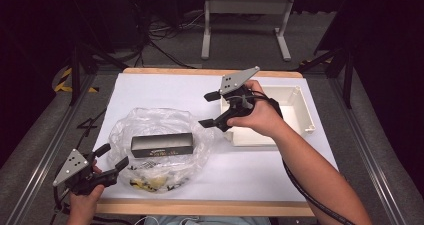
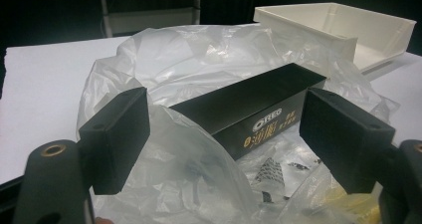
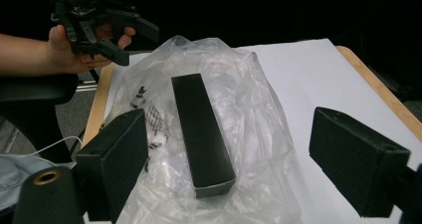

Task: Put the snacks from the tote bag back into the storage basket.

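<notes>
**Black box on a crumpled bag, both grippers empty**

The white table (image 1: 165, 90) carries a clear plastic bag (image 1: 160, 122), its folds blurring the small printed packets (image 1: 150, 182) underneath; what they are is hard to make out. A white tray (image 1: 300, 110) is partly covered by the right hand. The long black box (image 1: 162, 143) lies on the bag. The right gripper (image 1: 210, 109) hovers released; the left gripper (image 1: 112, 157) gapes empty near the bag's edge.

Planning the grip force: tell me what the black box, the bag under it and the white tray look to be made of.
Black box: likely cardboard, smooth satin print; sharp folded edges, soft sheen.
Bag: thin clear plastic film; crinkled, glossy, see-through.
White tray: probably rigid plastic, matte; thin straight walls, even colour.
</notes>
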A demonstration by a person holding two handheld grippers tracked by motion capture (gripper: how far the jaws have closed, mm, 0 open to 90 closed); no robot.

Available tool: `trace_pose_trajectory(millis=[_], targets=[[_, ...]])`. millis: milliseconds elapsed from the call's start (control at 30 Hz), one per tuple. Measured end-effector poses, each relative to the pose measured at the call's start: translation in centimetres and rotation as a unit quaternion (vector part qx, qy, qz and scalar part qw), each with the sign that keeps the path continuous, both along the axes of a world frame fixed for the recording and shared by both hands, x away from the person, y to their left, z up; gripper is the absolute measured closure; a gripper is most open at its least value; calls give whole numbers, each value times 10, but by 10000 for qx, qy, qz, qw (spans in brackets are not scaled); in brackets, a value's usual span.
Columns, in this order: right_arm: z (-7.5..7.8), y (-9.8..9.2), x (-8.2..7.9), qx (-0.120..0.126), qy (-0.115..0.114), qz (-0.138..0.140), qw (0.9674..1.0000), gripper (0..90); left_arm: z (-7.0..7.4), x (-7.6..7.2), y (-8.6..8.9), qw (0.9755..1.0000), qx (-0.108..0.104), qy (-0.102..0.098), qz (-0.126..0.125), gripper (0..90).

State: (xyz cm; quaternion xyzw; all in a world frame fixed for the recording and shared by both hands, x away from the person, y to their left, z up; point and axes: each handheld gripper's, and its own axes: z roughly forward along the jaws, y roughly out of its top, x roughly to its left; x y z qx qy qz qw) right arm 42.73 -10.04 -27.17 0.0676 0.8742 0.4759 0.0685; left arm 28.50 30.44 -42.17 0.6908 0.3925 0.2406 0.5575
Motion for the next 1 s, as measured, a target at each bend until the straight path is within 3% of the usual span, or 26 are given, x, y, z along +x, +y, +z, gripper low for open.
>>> trace_pose_trajectory(millis=[200,467,700,1000], targets=[[-17,17,6,118,-27,147,9998,167,0,0,-1,10000,24,-16,-22,207],[-47,40,16,158,176,300,9993,147,0,1,-1,10000,38,9,-47,207],[-70,54,17,242,90,479,9985,151,1,1,0,10000,37,5,-50,206],[-94,69,19,-5,219,558,9982,144,1,1,0,10000,41,-4,-61,207]])
